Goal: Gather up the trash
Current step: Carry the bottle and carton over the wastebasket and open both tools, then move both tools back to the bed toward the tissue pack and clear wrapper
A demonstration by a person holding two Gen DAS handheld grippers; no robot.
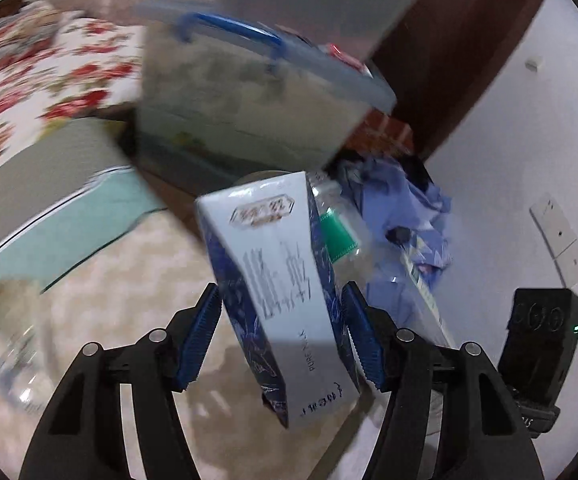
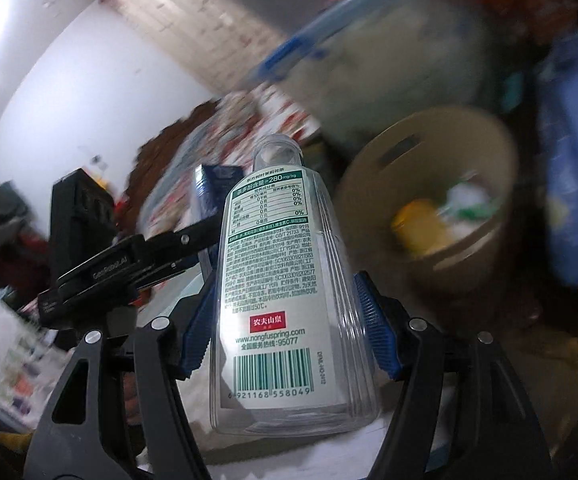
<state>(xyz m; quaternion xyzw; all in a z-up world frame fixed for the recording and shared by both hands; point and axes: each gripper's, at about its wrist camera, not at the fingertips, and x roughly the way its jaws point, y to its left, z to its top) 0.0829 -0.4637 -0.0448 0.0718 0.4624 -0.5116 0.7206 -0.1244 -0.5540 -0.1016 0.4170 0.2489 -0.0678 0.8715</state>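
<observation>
Left tool clamps a light, crushable milk carton mid-body; right tool clamps an empty, slick plastic bottle mid-label, left of the tan bin.

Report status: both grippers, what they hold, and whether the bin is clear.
Left gripper shut on milk carton. Right gripper shut on clear bottle. Tan bin ahead right, already holding trash. Nothing seen blocking it; background blurred.

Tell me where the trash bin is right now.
The trash bin shows in the right wrist view, right of the clear bottle held by the right hand-held gripper, below a blurred storage box.
</observation>
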